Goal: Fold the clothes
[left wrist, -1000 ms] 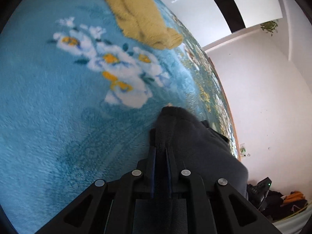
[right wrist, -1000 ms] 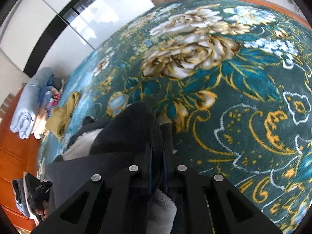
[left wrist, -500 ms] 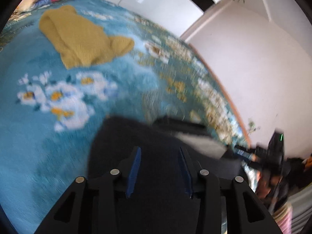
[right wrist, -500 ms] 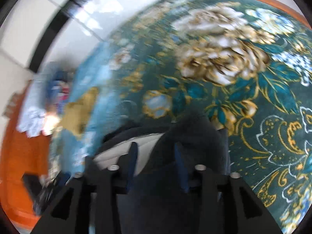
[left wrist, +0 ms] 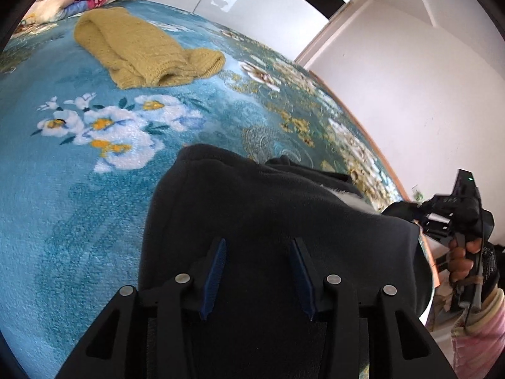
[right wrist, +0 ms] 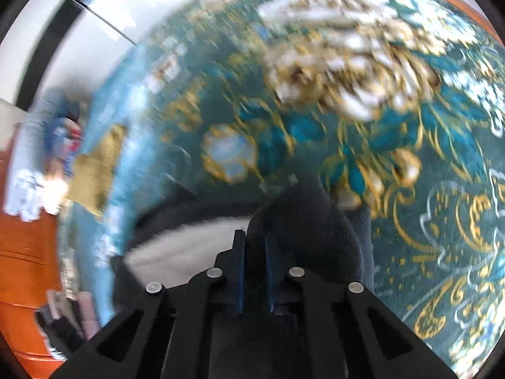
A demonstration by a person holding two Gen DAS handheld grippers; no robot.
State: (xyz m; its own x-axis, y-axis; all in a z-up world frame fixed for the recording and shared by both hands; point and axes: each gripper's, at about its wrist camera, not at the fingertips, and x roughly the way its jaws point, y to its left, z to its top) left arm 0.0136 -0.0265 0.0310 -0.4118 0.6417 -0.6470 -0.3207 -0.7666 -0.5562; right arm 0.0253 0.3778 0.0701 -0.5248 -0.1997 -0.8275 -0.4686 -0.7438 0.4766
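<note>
A: Left tongs (left wrist: 257, 271) status?

B: Fingers apart, nothing between them. They hover right over the dark garment (left wrist: 268, 221), which lies on the floral blanket (left wrist: 63, 221) directly ahead and below.

A: Which way does it run?

B: Long axis goes roughly left to right, from under the left tongs toward the right tongs (right wrist: 255, 271). Rounded folded edge on the far side, facing the yellow knit (left wrist: 145, 53), which sits well apart near the back.

A: Right side?

B: Right wrist view is motion-blurred. Fingers look nearly together with a bunch of the dark fabric just ahead of the tips. Can't tell if they actually pinch it.

A: Garment condition?

B: Thick dark fleece, pale fuzzy lining (right wrist: 189, 246) showing at an open edge between the two tongs. Lumpy at the right end, smoother on the left.

A: Nearer hand?

B: Both are on it. My read: the left has to re-grip before the next fold.
</note>
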